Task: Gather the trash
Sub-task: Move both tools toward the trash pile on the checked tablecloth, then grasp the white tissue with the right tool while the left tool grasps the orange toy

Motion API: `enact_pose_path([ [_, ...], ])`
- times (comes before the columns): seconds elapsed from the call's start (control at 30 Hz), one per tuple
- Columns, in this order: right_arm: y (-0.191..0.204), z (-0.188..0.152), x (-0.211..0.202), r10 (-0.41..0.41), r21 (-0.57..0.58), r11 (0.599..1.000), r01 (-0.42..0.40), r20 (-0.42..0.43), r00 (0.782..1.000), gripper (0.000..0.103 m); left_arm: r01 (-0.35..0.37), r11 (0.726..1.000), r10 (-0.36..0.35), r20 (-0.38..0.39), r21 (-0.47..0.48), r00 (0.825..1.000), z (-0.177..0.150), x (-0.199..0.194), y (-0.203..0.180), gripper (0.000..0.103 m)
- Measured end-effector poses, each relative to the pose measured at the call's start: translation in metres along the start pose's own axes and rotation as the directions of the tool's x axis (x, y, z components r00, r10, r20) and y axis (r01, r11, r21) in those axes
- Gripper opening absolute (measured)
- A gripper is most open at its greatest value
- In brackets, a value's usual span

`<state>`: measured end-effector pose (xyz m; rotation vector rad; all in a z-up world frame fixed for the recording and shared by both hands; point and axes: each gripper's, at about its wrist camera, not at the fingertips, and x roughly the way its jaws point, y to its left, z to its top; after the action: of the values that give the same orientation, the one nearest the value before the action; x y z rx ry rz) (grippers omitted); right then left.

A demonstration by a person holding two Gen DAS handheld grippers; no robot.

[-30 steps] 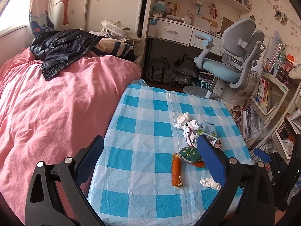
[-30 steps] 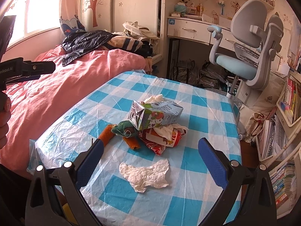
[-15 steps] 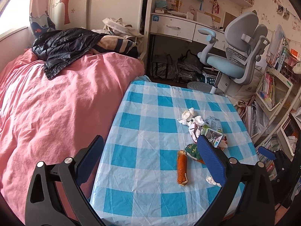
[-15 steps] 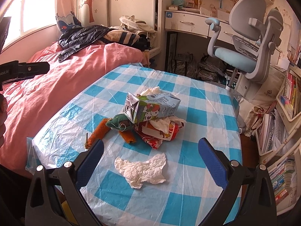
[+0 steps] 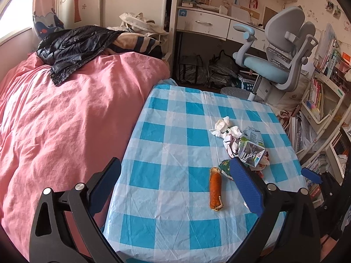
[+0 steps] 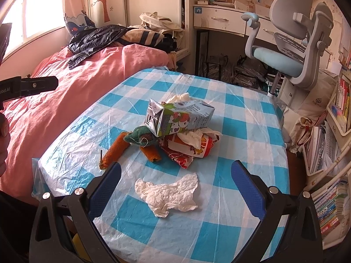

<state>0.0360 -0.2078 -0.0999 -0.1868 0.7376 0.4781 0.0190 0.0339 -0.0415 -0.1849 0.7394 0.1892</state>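
My left gripper (image 5: 175,186) hangs wide open and empty over the counter's (image 5: 166,135) near-left edge, with the orange roll (image 5: 215,189) lying just inside its right finger. My right gripper (image 6: 175,188) is equally spread and empty, framing the flat crumpled tissue (image 6: 167,194). That tissue looks featherlight and limp, so I'd pinch a raised fold; the milk carton (image 6: 182,117) atop the wrapper pile beyond looks stiff but crushable.

glossy plastic tablecloth (image 6: 237,100), crumpled paper tissue (image 6: 169,194)
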Motion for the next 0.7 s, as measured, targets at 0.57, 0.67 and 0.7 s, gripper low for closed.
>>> enact_pose_path([
  [0.57,-0.009,-0.011,0.021,0.063,0.038,0.997,-0.06,-0.083,0.995,0.097,0.001,1.0,0.001,-0.084,0.018,0.996,-0.007,0.021,-0.002,0.096],
  [0.67,-0.011,-0.014,0.027,0.08,0.045,0.996,-0.075,-0.111,0.991,0.097,0.002,1.0,0.0,-0.134,0.019,0.991,-0.013,0.036,-0.002,0.096],
  [0.7,-0.011,-0.015,0.029,0.085,0.046,0.996,-0.08,-0.119,0.989,0.096,0.002,1.0,0.001,-0.146,0.022,0.989,-0.015,0.04,-0.002,0.096],
])
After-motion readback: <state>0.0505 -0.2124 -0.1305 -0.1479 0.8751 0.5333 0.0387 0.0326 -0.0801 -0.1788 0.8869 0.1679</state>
